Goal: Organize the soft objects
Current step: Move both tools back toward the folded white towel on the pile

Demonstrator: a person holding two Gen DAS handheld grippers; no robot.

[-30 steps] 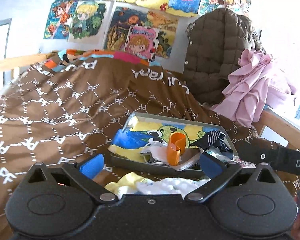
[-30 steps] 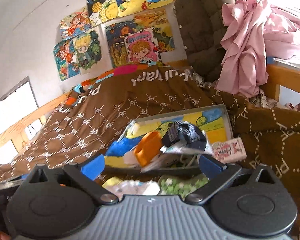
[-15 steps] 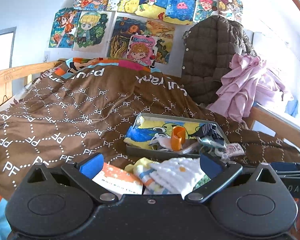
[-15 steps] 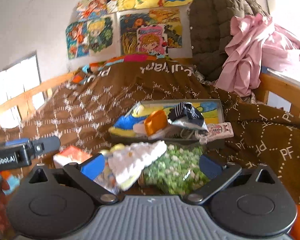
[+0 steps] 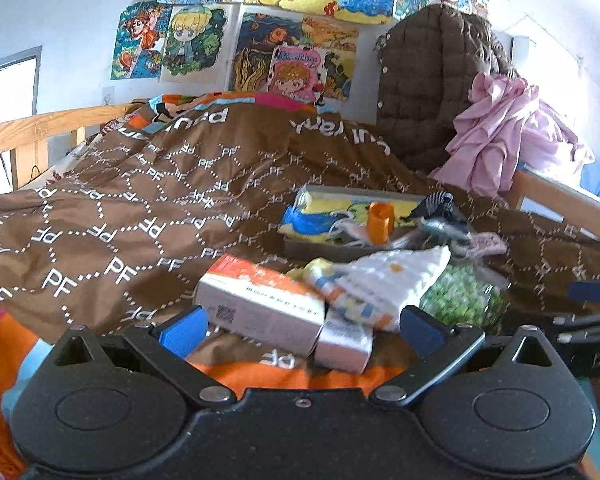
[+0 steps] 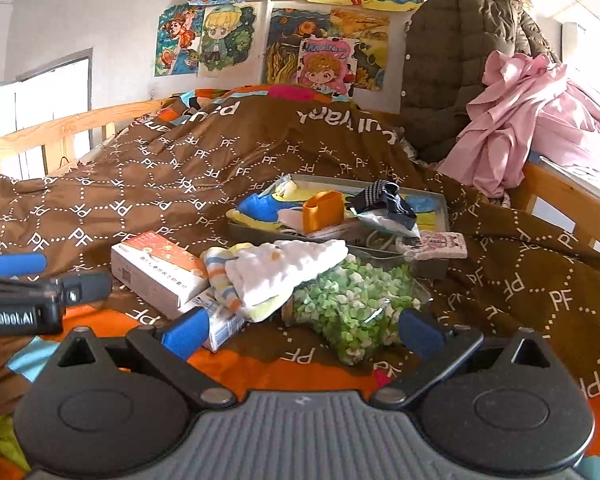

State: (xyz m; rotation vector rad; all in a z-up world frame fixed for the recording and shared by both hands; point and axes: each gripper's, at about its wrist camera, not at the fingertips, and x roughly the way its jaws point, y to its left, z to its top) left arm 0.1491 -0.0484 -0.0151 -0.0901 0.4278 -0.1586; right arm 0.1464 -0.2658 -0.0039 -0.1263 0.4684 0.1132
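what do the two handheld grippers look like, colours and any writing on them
The left gripper has a smooth black body with two round caps, black linkage arms with silver rivets, and blue pads on its fingers. The right gripper is built alike with blue pads, but its centre plate is grey and ribbed. Seen from the right wrist, the left gripper's side bears white lettering, partly cut off. No sleeves or cables show.

Bedroom in a home, child's by look of it. Wooden-railed bed (image 6: 52,130) fills view, brown quilt (image 6: 180,184) printed with "PF" letters spread over it. Wall behind papered with cartoon drawings (image 6: 320,64), bright colours, overlapping. Brown quilted jacket (image 6: 452,60) hanging at head end, pink garment (image 6: 512,120) draped beside it. Window (image 5: 8,88) at left, daylight coming in. Odds and ends scattered on bedding.
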